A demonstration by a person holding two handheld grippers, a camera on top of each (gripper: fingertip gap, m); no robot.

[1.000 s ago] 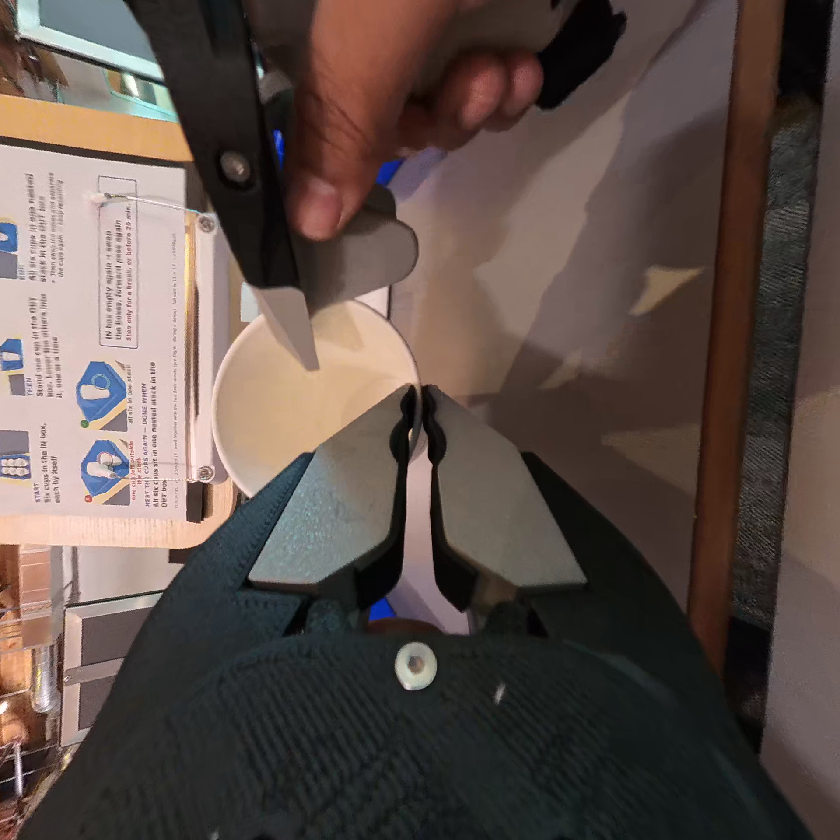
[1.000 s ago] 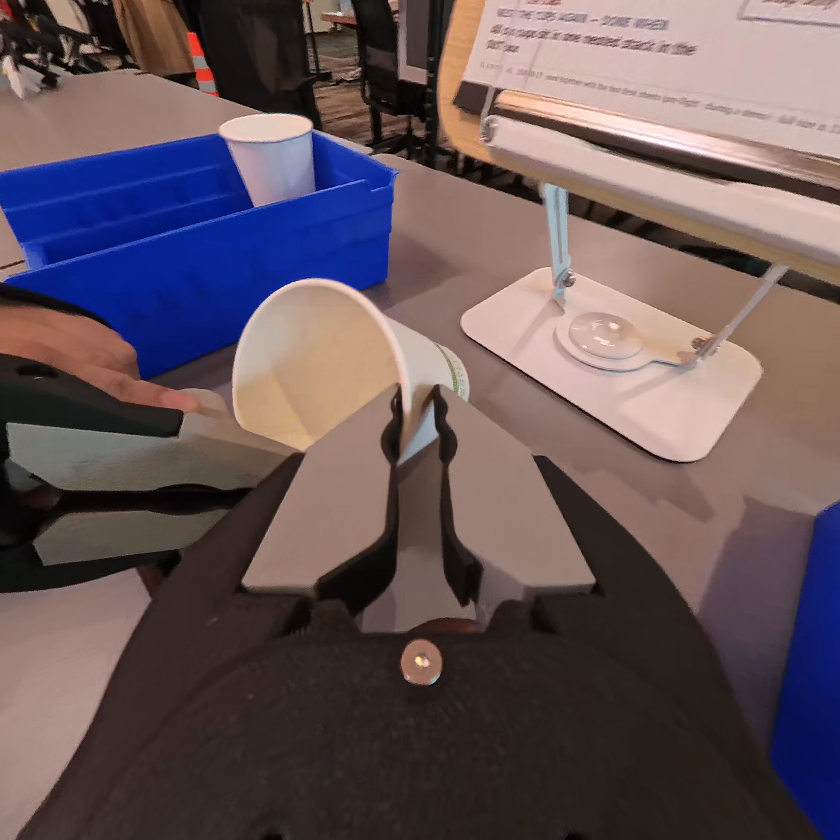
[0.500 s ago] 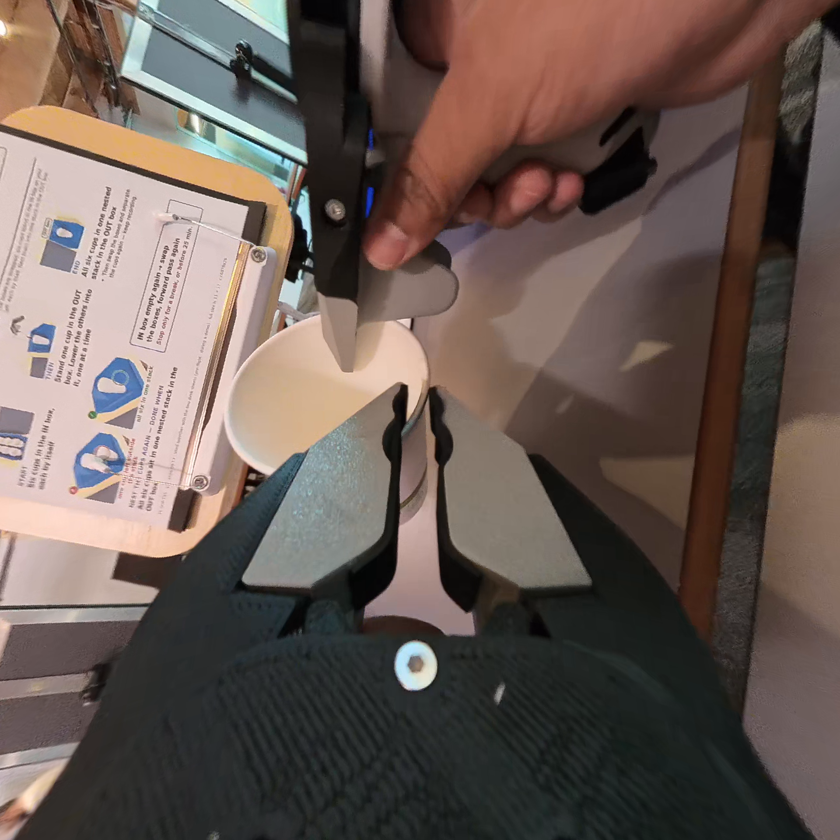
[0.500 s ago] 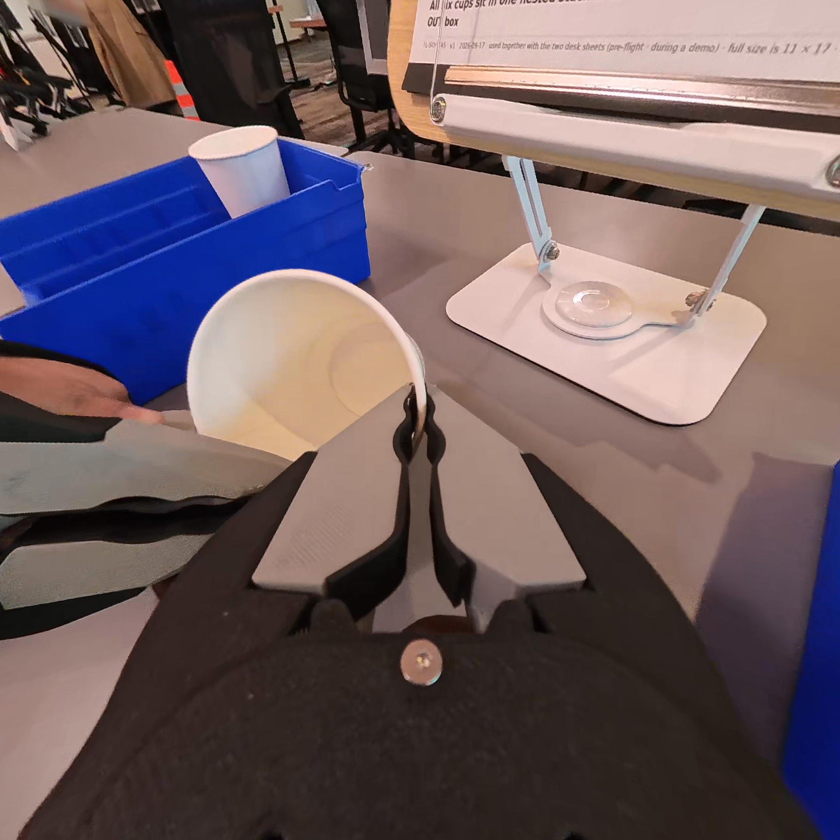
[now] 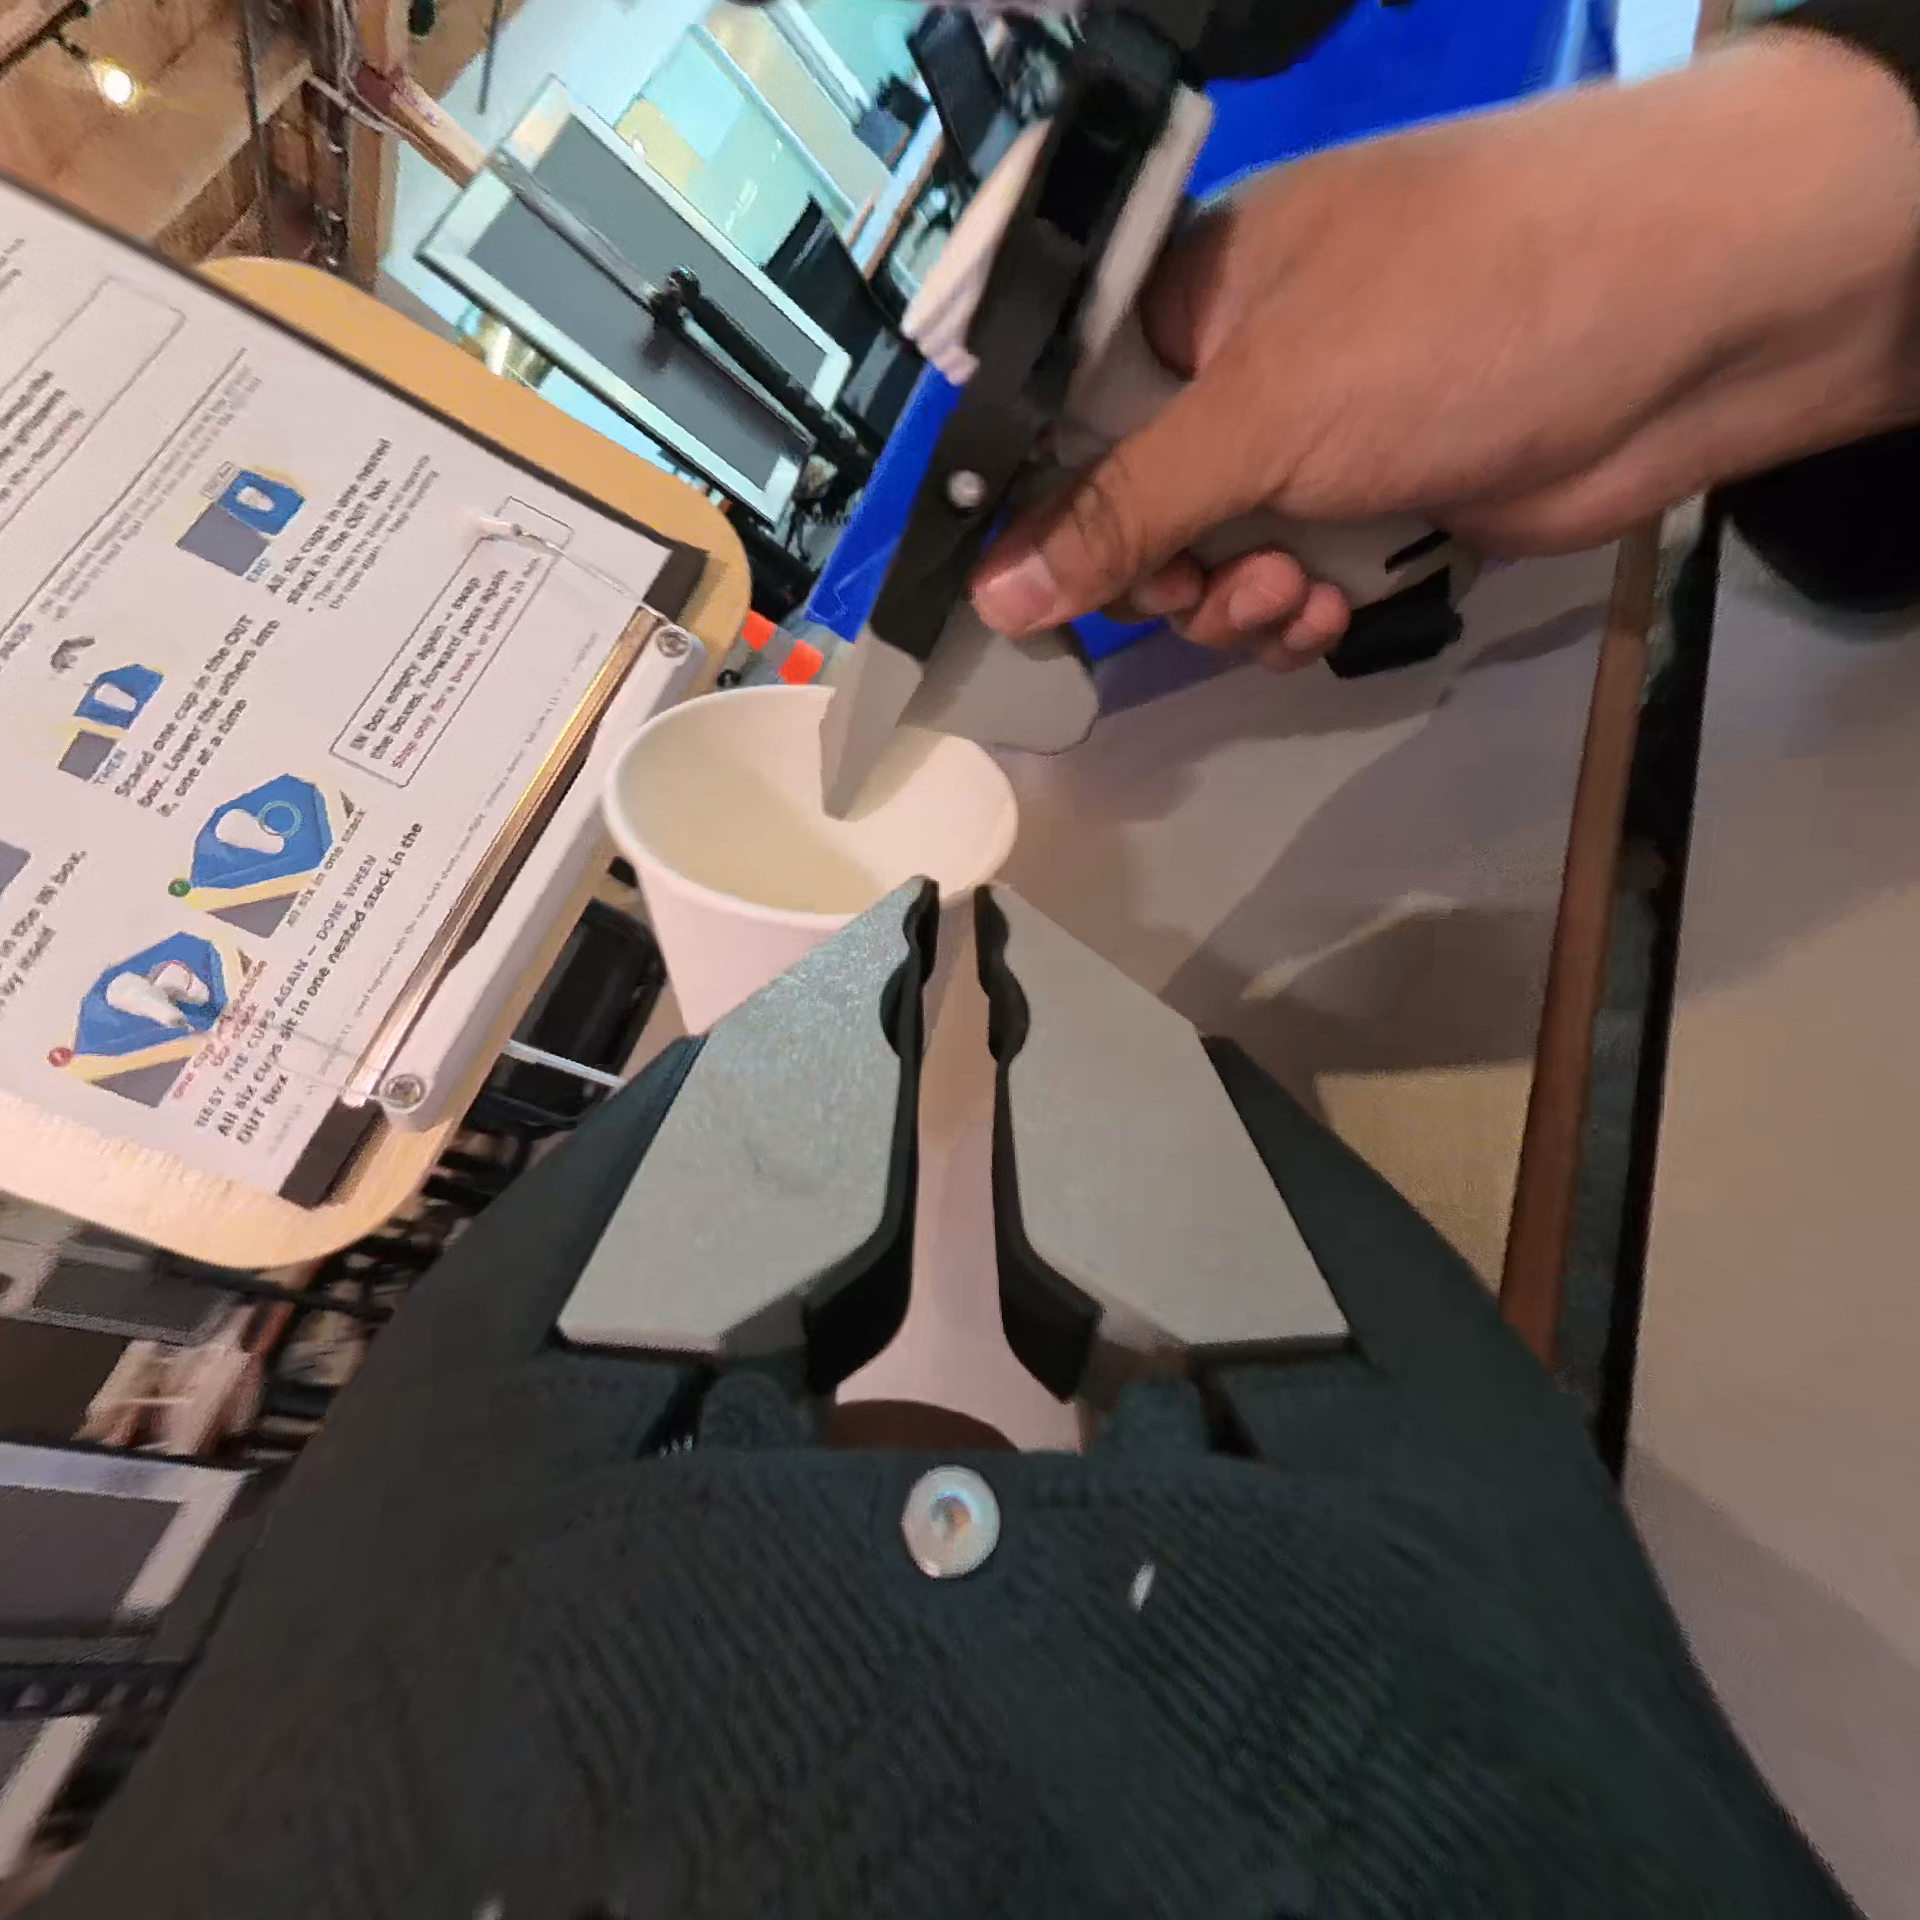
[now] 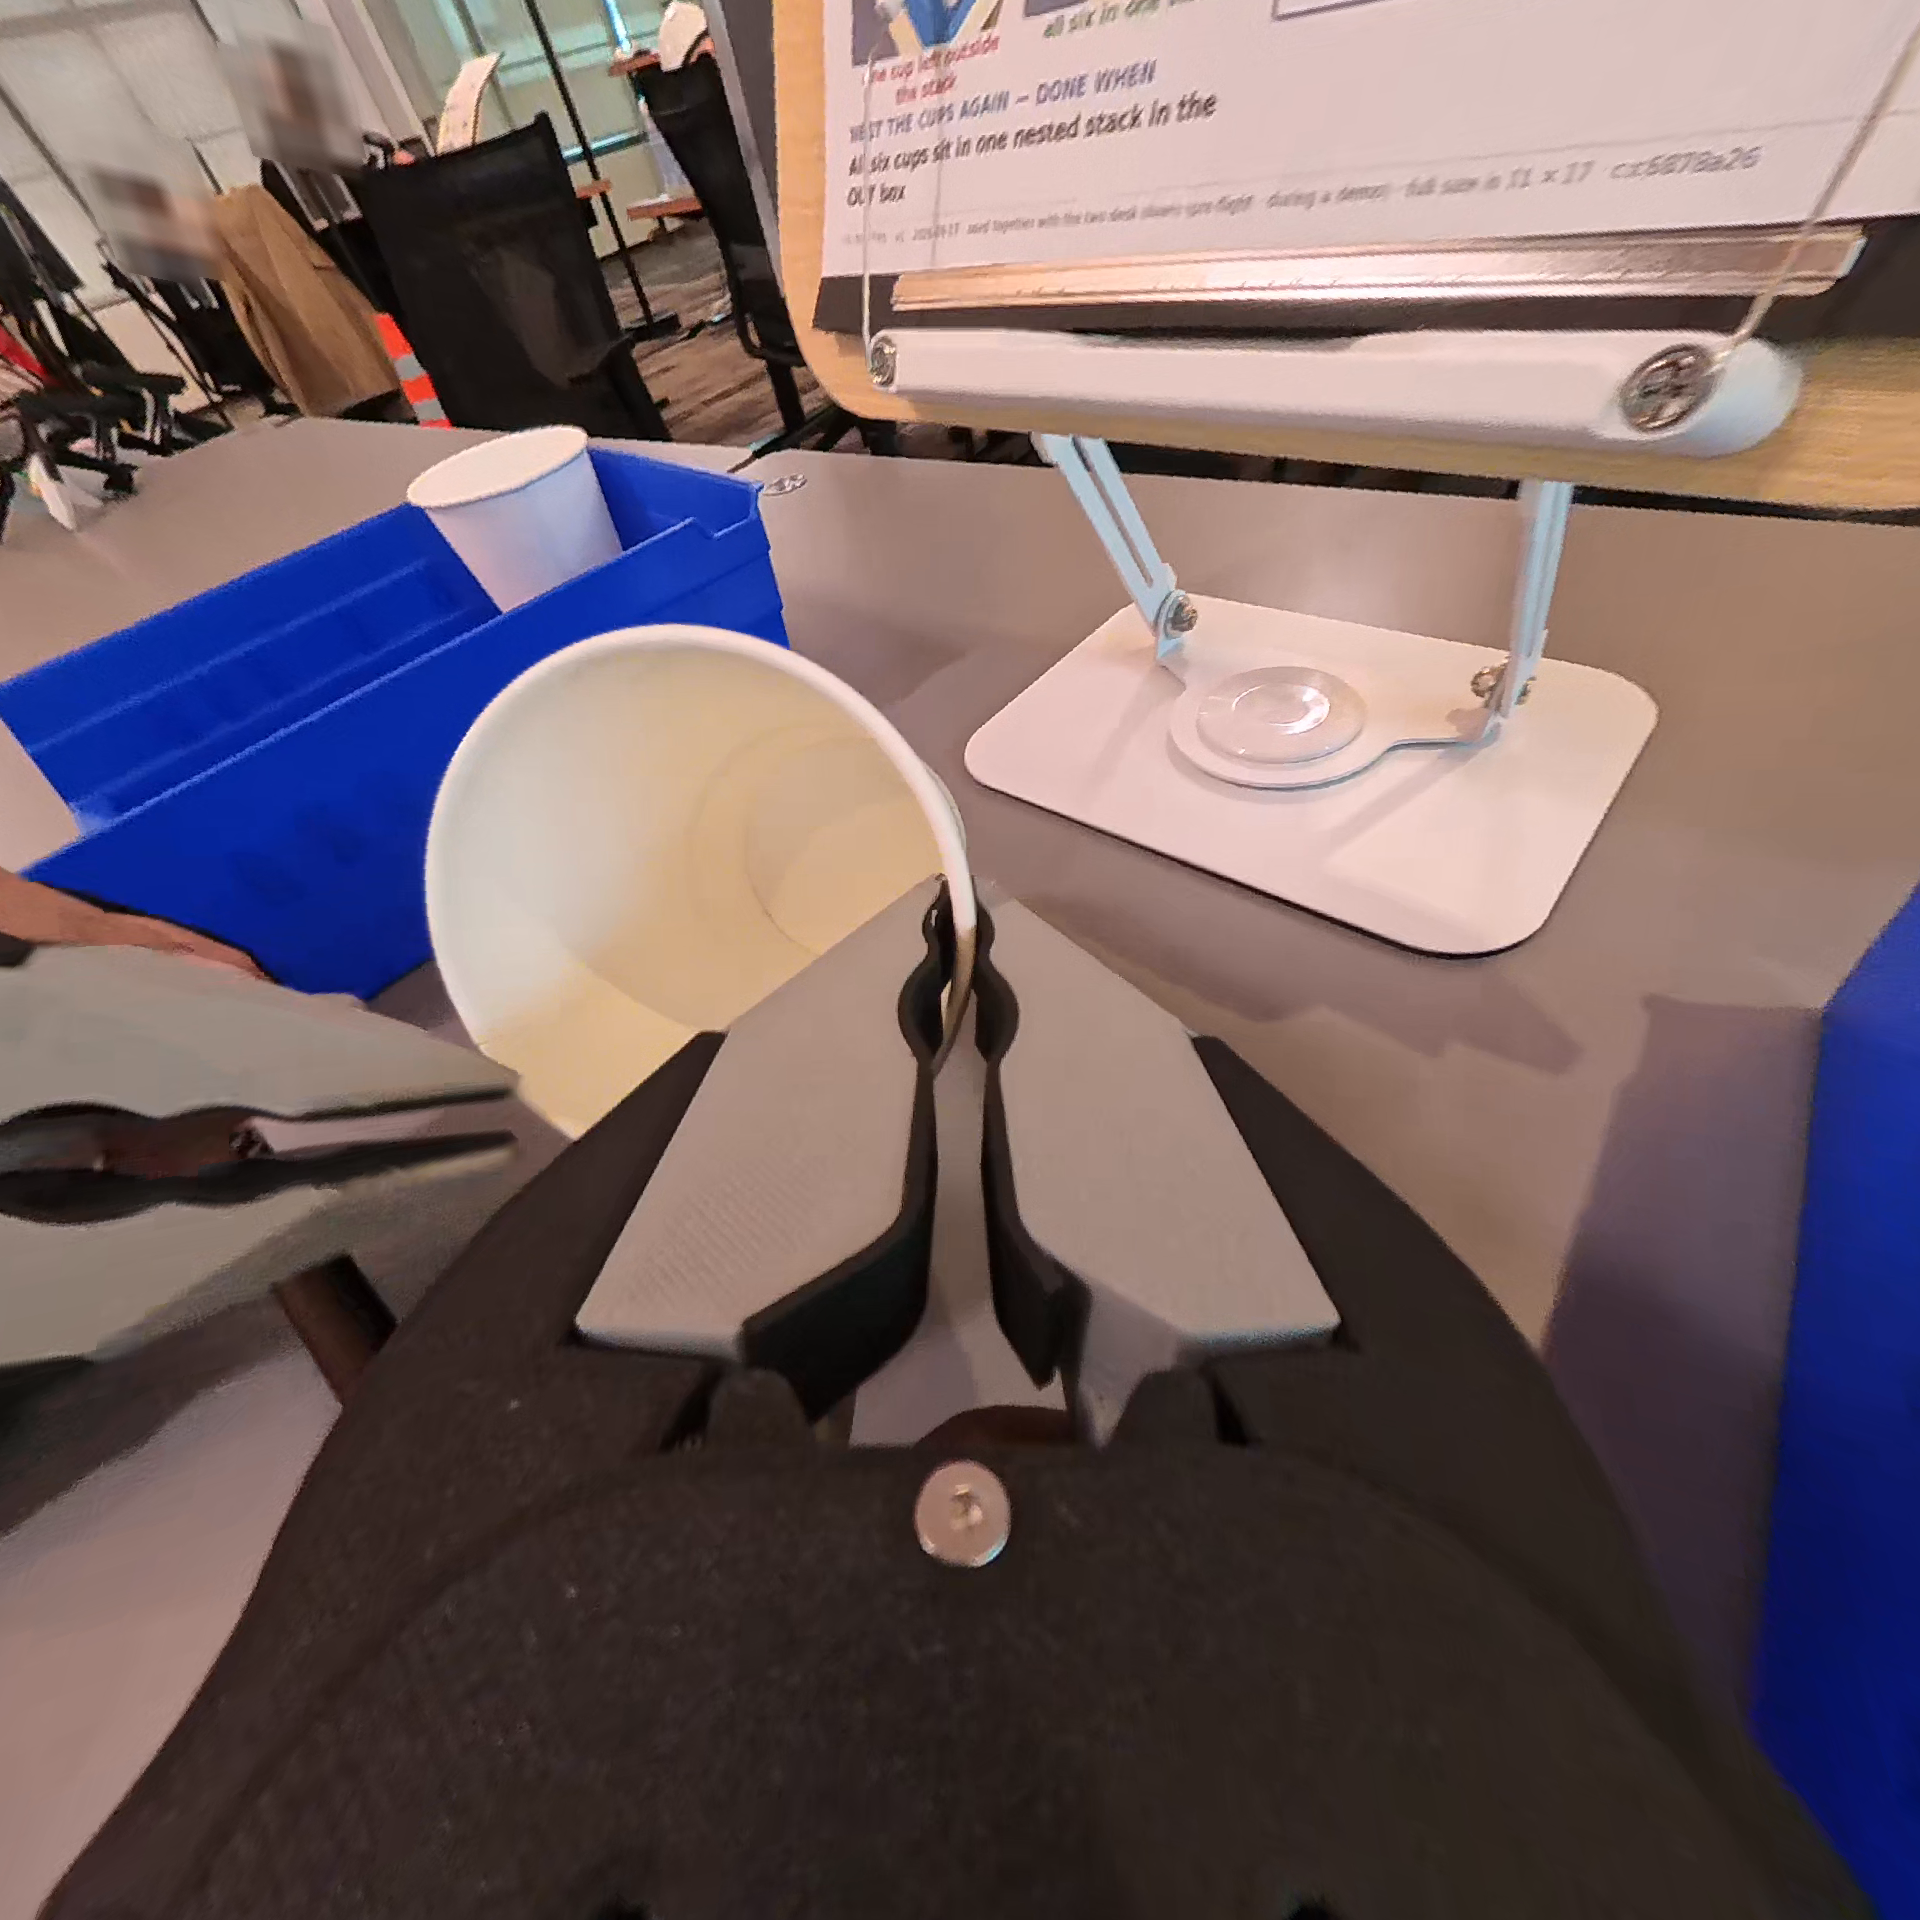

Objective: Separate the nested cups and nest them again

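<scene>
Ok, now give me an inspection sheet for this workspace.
Surface: grey table, no spills seen.
Job's things: tilted white paper cup held by both grippers; second white paper cup upright in the blue plastic bin.
Clutter: white-based document stand carrying an instruction sheet; another blue box at the right edge.
Grippers: left gripper and right gripper each pinch the tilted cup's rim, at different spots.
Cables: nothing seen.
Surroundings: black office chairs and a tan coat behind the table.
</scene>
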